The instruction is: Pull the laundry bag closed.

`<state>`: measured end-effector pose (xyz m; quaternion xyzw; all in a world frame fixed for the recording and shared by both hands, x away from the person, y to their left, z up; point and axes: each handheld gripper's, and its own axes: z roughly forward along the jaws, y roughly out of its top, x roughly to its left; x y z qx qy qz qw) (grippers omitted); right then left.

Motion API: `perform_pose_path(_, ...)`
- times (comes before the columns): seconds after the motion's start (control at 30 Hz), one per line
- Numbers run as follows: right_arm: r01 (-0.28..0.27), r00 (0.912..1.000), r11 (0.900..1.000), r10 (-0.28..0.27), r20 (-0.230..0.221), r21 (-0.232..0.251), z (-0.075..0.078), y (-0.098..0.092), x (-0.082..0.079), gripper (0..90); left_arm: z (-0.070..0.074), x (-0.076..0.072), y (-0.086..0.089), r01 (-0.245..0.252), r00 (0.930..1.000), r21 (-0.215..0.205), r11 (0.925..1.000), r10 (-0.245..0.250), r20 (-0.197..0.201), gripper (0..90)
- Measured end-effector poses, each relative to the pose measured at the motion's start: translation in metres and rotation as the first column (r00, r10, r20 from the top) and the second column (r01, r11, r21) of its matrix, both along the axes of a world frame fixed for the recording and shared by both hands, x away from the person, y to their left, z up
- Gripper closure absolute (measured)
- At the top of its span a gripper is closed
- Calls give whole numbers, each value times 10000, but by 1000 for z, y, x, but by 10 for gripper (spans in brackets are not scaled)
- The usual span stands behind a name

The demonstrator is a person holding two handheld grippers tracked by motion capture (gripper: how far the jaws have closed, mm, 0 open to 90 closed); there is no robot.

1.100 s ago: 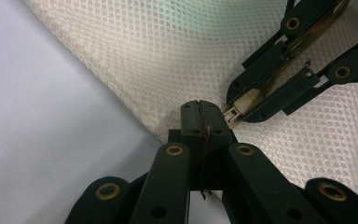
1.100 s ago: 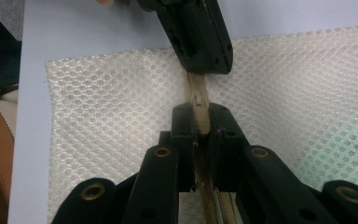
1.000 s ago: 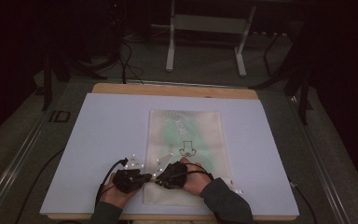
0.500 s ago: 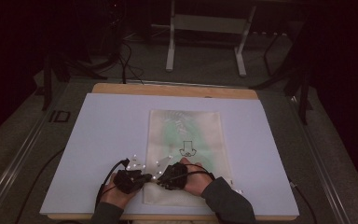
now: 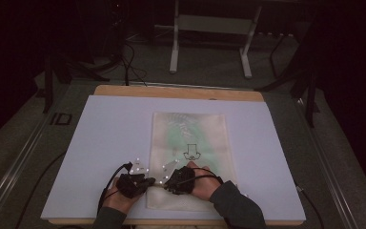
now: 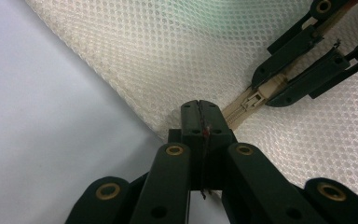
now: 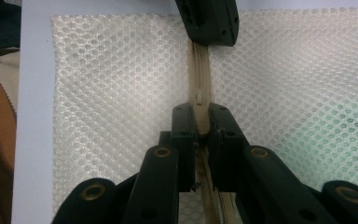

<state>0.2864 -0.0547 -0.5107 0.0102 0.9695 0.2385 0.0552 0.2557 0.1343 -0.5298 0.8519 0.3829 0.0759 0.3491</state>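
A white mesh bag [image 5: 190,138] with a green-tinted sheet inside lies flat on the white board [image 5: 100,143]. A beige zipper [image 7: 198,70] runs along its near end. My left gripper [image 6: 200,109] is shut on the bag's edge at the end of the zipper; in the high view it [image 5: 145,182] sits at the bag's near left corner. My right gripper [image 7: 200,121] is shut on the zipper slider [image 7: 199,99], its jaws on either side of the zipper line. In the left gripper view the slider [image 6: 254,100] lies between the right gripper's [image 6: 270,88] fingertips. The two grippers stand close together, facing each other.
The board rests on a wooden table [image 5: 171,91]. Beyond its far edge, a metal stand [image 5: 209,43] and cables [image 5: 128,62] are on the dark floor. The person's hand and sleeve [image 5: 233,205] cover the bag's near right part. Bare board lies left and right of the bag.
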Motion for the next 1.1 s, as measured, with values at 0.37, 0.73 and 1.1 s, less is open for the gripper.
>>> perform_pose_path(0.37, -16, 10000, 10000, 16, 93, -30, 0, 0, -1, 824, 0, 0, 0, 23, 10000, 2, 10000, -23, -14, 895)
perform_pose_path(0.73, 84, 9999, 10000, -84, 59, -7, 0, -10, -2, 824, 0, 0, 0, 10, 10000, 16, 10000, -10, -14, 895)
perform_pose_path(1.1, 110, 9999, 9999, -110, 78, -62, 1, -16, -3, 824, 0, 0, 0, 17, 10000, 71, 10000, -17, -1, 896)
